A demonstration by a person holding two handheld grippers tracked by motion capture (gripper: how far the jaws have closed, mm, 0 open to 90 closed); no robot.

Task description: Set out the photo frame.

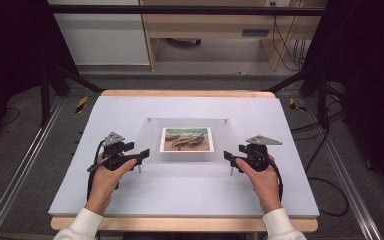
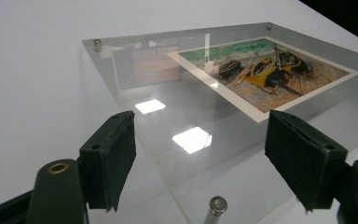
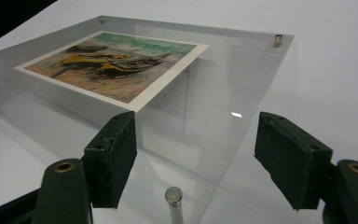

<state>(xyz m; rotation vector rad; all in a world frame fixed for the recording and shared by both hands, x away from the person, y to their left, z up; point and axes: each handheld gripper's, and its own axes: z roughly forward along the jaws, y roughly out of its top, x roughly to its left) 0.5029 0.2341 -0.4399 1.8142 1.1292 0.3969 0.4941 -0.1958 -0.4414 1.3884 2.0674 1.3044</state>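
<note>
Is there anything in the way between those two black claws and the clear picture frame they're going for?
Nothing visible. The left gripper and right gripper sit at opposite near corners of the acrylic picture frame, jaws open around each corner's metal standoff pin, with only bare white tabletop around them.

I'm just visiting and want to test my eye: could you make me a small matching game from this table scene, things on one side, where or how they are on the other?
Things:
1. left gripper
2. right gripper
3. boat picture
4. metal post

Places or states:
A. lies under the middle of the clear acrylic sheet
B. open at the sheet's left edge
C. stands at a near corner of the sheet, between open jaws
D. open at the sheet's right edge

Pairs: 1-B, 2-D, 3-A, 4-C
</note>
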